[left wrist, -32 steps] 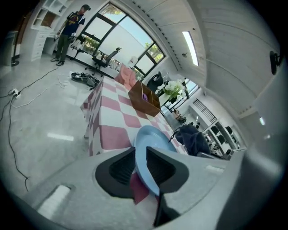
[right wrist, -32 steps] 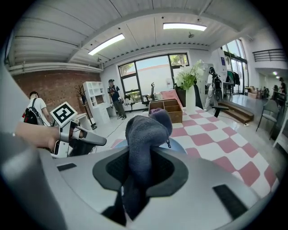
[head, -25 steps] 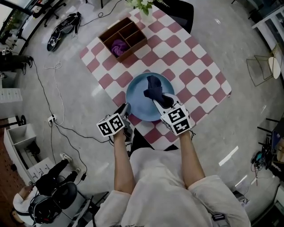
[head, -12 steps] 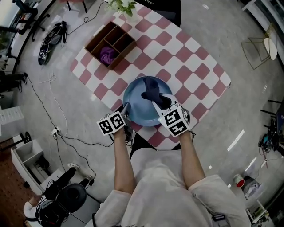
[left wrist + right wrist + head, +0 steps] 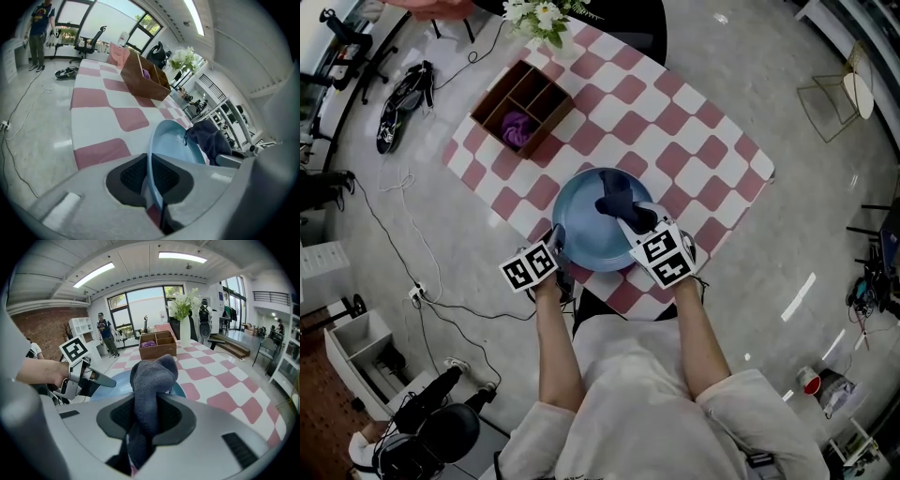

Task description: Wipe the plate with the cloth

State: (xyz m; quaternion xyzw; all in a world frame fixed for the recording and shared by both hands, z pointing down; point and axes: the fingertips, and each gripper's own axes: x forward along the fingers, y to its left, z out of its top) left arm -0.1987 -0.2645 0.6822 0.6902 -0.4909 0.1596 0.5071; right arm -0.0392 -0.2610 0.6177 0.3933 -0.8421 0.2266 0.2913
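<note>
A light blue plate (image 5: 579, 225) rests near the front edge of the red-and-white checked table (image 5: 694, 141). My left gripper (image 5: 555, 244) is shut on the plate's near-left rim (image 5: 151, 164), which runs between the jaws. My right gripper (image 5: 628, 225) is shut on a dark blue cloth (image 5: 619, 201), whose bunched end lies on the plate's right half. In the right gripper view the cloth (image 5: 151, 380) stands up between the jaws, with the plate (image 5: 117, 380) behind it and the left gripper (image 5: 84, 376) at the left.
A brown wooden divided box (image 5: 522, 108) with a purple item (image 5: 515, 125) stands at the table's far left; a vase of white flowers (image 5: 542, 16) is beyond it. Cables (image 5: 403, 234) trail over the floor on the left. A person (image 5: 106, 333) stands far off by the windows.
The head view has shifted, so the table sits a little lower-left in frame. Both grippers keep their hold; the cloth has moved slightly on the plate.
</note>
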